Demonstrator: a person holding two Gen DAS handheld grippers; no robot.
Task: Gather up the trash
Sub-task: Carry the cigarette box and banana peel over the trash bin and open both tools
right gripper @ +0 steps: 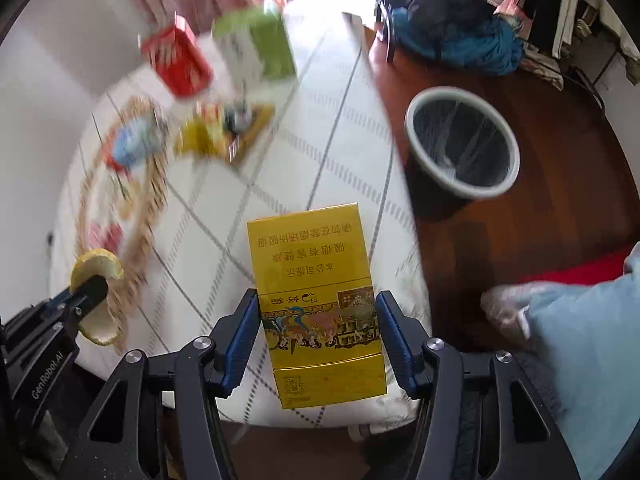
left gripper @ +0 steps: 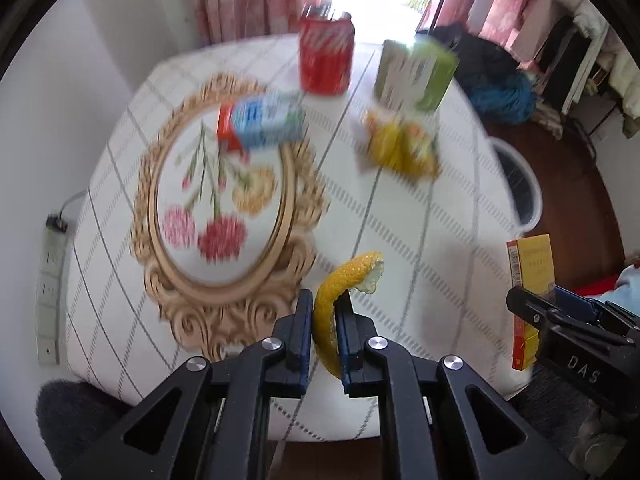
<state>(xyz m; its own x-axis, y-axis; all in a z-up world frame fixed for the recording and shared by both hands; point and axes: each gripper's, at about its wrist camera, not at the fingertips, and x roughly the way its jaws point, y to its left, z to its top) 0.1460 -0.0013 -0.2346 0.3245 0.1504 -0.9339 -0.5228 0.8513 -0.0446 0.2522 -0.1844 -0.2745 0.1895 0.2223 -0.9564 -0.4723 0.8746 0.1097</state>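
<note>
Right gripper [right gripper: 316, 336] clamps yellow box [right gripper: 316, 304], long axis pointing forward. Left gripper [left gripper: 324, 332] clamps citrus peel [left gripper: 344, 280]. Waste bin [right gripper: 462, 144] on floor, forward-right of table edge; right gripper nearer.

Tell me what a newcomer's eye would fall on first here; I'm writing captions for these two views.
Probably the yellow box, upright in the right gripper near the table's front edge. Next, the curled yellow peel pinched in the left gripper beside the ornate flower frame. Then the red can at the far side, and the bin on the floor to the right.
</note>
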